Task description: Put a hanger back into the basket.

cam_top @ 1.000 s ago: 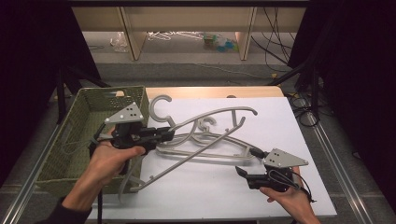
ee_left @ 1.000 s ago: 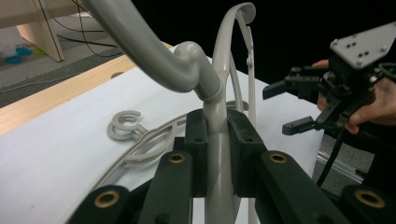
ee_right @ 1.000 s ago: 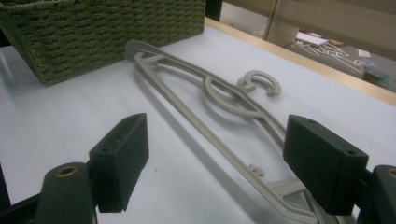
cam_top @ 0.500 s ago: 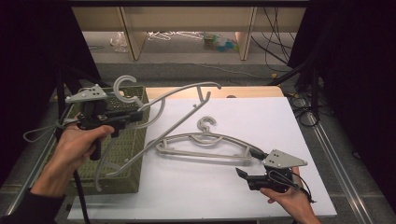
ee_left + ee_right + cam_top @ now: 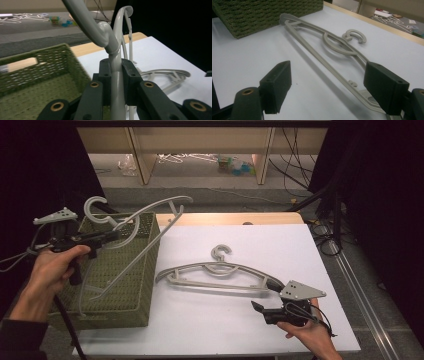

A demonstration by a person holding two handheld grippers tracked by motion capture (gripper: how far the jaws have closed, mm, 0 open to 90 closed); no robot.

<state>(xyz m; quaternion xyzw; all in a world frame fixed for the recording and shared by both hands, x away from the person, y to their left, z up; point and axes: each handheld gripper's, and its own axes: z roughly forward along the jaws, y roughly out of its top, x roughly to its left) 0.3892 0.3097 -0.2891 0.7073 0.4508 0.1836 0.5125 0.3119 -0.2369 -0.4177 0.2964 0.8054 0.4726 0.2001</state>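
The left tool [image 5: 107, 236], clamped on one hanger [image 5: 150, 215], holds it over the basket [image 5: 120, 285]; the right tool [image 5: 260, 307], jaws apart, faces the second hanger [image 5: 220, 275] lying lengthwise near the desk's [image 5: 300, 250] front edge.

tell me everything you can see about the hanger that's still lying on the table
The hanger on the table is pale grey, plastic-looking, with a curved top bar, a straight lower bar and a small open hook. It lies flat on the white tabletop, hook pointing away from the person, right of the green basket. The open right gripper sits at its right end.
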